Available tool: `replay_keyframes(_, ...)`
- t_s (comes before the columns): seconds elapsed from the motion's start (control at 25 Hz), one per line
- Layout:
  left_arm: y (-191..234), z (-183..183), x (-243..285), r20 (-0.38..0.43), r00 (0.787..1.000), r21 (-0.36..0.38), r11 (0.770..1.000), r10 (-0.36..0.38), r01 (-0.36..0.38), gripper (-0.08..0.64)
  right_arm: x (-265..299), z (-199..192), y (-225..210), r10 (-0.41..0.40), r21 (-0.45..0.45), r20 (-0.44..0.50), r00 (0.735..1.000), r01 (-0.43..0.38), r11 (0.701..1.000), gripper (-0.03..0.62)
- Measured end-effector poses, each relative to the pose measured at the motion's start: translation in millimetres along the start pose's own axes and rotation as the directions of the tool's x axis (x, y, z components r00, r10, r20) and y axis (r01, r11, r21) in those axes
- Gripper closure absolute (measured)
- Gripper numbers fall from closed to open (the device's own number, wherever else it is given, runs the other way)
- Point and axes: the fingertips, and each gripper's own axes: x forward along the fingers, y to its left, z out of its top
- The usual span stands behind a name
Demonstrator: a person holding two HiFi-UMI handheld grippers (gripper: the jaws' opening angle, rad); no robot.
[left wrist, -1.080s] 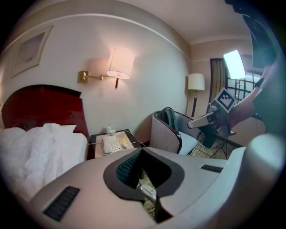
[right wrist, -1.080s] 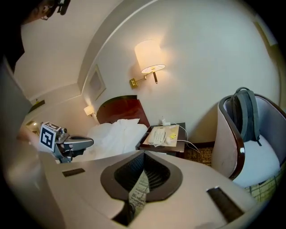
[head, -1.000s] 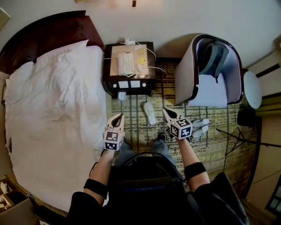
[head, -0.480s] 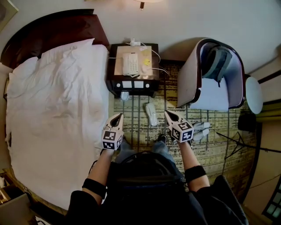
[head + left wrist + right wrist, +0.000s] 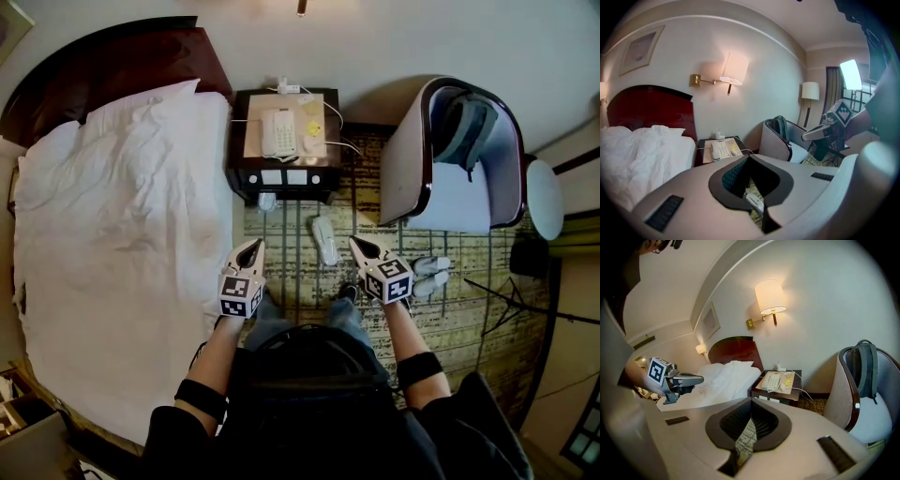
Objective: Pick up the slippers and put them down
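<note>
Bed (image 5: 112,234) at far left, white and rumpled. The bench (image 5: 240,141) beside it carries a phone (image 5: 277,132). Left claw (image 5: 251,245) is over the carpet (image 5: 291,272) by the bed's edge, clenched, empty. One white slipper (image 5: 325,241) lies on the carpet between the claws, untouched. Right claw (image 5: 354,242) clenched, empty. A pale pair (image 5: 429,274) lies just past it, near the armchair (image 5: 405,159).

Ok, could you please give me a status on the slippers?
Left tool shut, empty. Right tool shut, empty. White fabric slipper on patterned carpet between them, untouched. Nothing in the way.
</note>
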Motion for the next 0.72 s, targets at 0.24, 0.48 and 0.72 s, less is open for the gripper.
replay_keyframes(0.24,7.1,-13.7,6.6,-0.048,0.999,-0.019,1.000,-0.017,0.016,0.568,15.5,-6.7,11.2,0.023,-0.012,-0.024,0.999,-0.023,1.000,0.594)
replay_keyframes(0.48,20.4,-29.9,28.7,-0.085,0.995,-0.082,0.996,-0.048,0.041,0.562,45.7,-20.0,21.3,0.048,-0.069,-0.075,0.996,-0.053,0.996,0.594)
replay_keyframes(0.72,37.3,-63.4,60.3,-0.149,0.983,-0.170,0.982,-0.103,0.078,0.482,84.9,-30.7,35.5,0.060,-0.083,-0.101,0.993,-0.069,0.994,0.594)
